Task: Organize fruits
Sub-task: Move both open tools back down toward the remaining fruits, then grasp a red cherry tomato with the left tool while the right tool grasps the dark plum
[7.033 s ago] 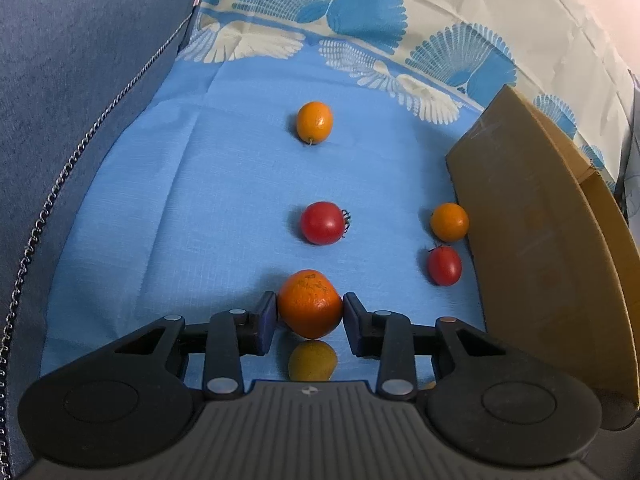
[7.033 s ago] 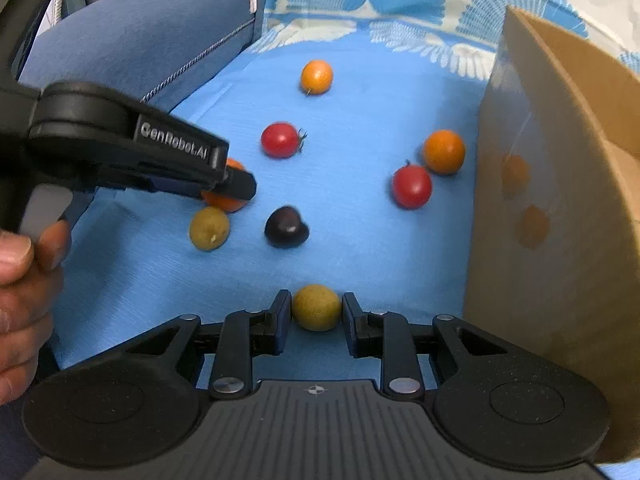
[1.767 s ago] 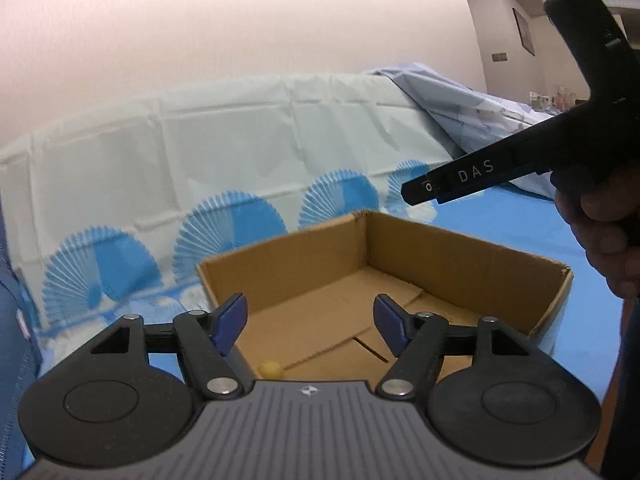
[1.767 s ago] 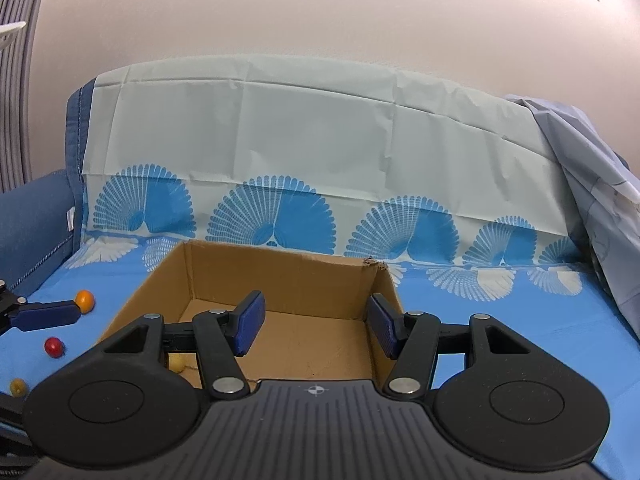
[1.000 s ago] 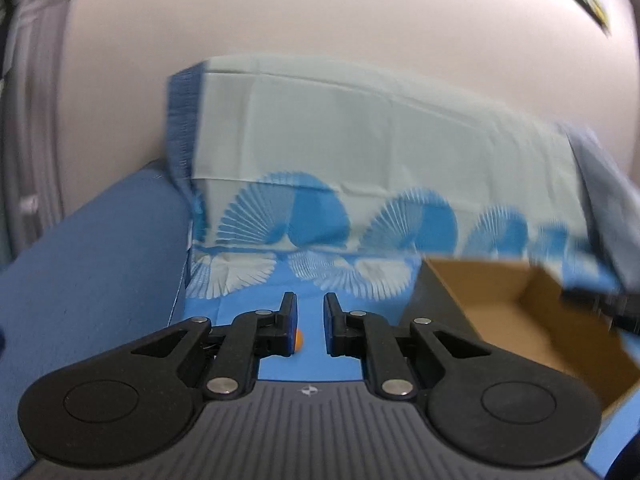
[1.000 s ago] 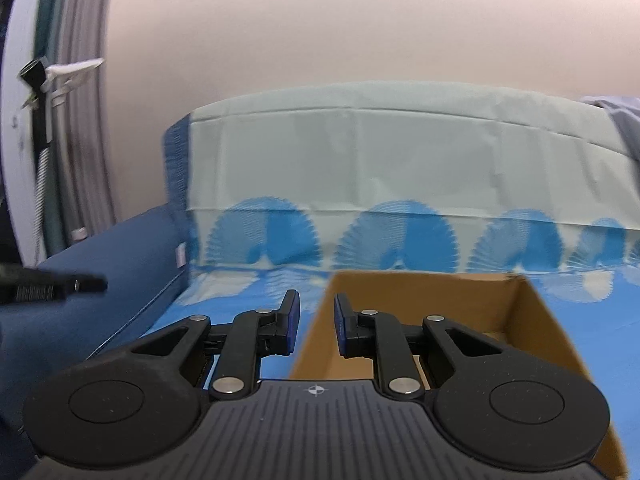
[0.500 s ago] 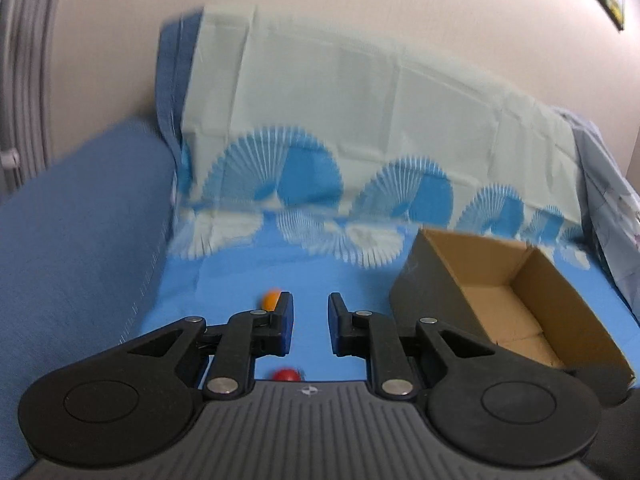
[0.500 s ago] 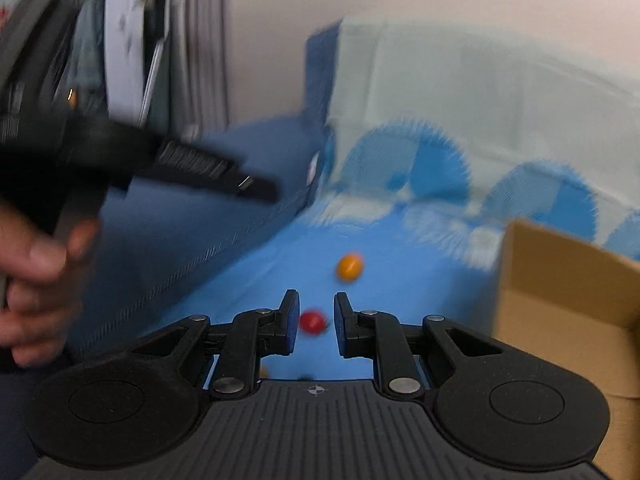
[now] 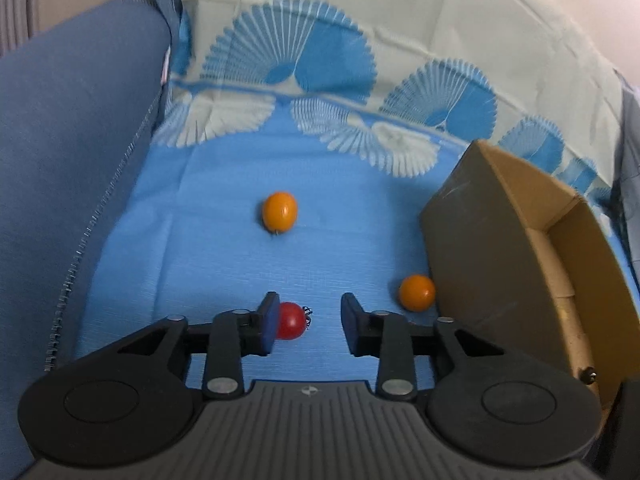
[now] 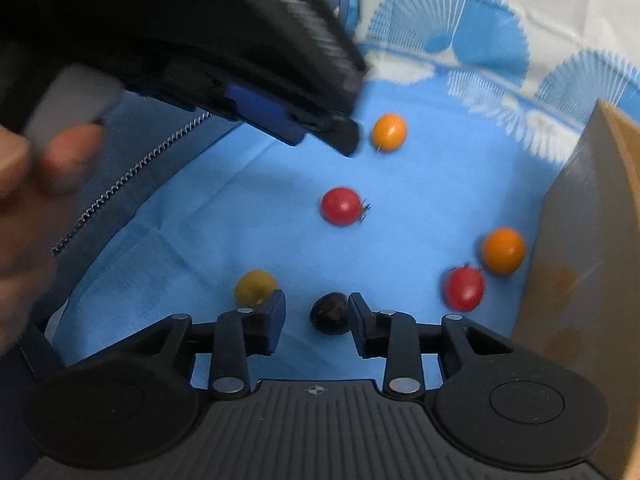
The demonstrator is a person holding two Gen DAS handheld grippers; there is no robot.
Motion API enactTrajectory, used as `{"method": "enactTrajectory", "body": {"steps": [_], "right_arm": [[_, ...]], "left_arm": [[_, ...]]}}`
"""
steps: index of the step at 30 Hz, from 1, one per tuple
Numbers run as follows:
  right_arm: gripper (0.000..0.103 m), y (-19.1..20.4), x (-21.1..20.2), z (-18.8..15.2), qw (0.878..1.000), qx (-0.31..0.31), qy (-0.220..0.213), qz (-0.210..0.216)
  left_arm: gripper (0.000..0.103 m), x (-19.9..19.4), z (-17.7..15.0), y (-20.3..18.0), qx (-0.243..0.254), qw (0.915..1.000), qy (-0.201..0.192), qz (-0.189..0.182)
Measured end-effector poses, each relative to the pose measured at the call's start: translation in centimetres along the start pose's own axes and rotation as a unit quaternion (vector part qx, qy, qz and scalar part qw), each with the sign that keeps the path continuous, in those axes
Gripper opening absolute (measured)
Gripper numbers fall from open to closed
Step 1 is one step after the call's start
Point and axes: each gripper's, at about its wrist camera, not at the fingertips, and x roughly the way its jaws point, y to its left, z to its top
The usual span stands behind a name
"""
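The right hand-held gripper [image 10: 317, 322] is open by a moderate gap and holds nothing. The dark fruit [image 10: 329, 313] lies between its fingertips, close to the right fingertip, on the blue cloth [image 10: 420, 184]. The yellow fruit [image 10: 255, 288] sits just beside the left fingertip, outside the gap.

The left hand-held gripper [image 9: 307, 323] is likewise open and empty. The nearer red tomato [image 9: 291, 320] lies just beside its left fingertip, off centre in the gap.

Risks, as judged from this moment:
1. Both targets are off centre. A closing finger may strike 1 side first and roll the round fruit away over the cloth.
2. The right gripper's left finger may nudge the yellow fruit during closure.
3. The 2 grippers work close together. In the right wrist view the left gripper fills the upper left, so a collision is possible.
4. The red tomato [image 10: 464, 289] and orange fruit [image 10: 503, 250] lie near the wall of the cardboard box [image 9: 500, 264], leaving little room for a finger on that side.

The far orange fruit [image 9: 280, 210] lies toward the patterned border of the cloth.

Compared with 0.5 s earlier, both grippers have tilted down toward the cloth and their fingers, then nearly closed, have spread. 7.0 s ago each gripper held a fruit; those 2 fruits are gone from the cloth.
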Motion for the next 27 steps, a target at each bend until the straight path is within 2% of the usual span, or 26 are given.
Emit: {"method": "enactTrajectory", "body": {"steps": [3,5,7,10,13,15,16,18,21,27], "right_arm": [[0.040,0.0,1.0,0.0,1.000,-0.008,0.006,-0.017],[0.040,-0.3,1.3,0.1,1.000,-0.003,0.011,-0.028],[0.040,-0.9,1.6,0.1,0.999,0.010,0.017,-0.029],[0.040,-1.4,2.0,0.0,0.999,0.015,0.032,-0.037],[0.036,-1.4,2.4,-0.1,0.998,0.017,0.041,-0.041],[0.027,-1.2,2.5,-0.1,0.998,0.011,0.038,-0.046],[0.022,-1.1,2.5,-0.2,0.998,0.007,0.036,-0.053],[0.022,-1.2,2.3,-0.3,0.998,0.007,0.034,-0.053],[0.022,-1.3,1.6,-0.4,0.998,0.013,0.028,-0.049],[0.022,-0.8,0.2,-0.7,0.999,0.012,0.016,-0.043]], "left_arm": [[0.042,1.9,0.0,0.5,-0.022,0.9995,0.001,0.025],[0.042,3.2,0.0,0.9,-0.033,0.9987,0.021,0.032],[0.042,4.4,0.0,1.0,-0.030,0.9979,0.043,0.037],[0.042,5.3,-0.2,1.0,-0.017,0.9976,0.056,0.036],[0.042,6.0,-0.6,0.4,0.003,0.9969,0.068,0.040],[0.042,6.4,-0.8,-0.1,0.027,0.9957,0.073,0.051],[0.042,6.6,-0.8,-0.4,0.038,0.9952,0.072,0.053],[0.035,6.9,-1.1,-0.9,0.054,0.9941,0.074,0.057],[0.034,6.9,-1.2,-1.4,0.071,0.9928,0.071,0.065],[0.034,5.2,-0.7,-0.5,0.032,0.9962,0.046,0.067]]}}
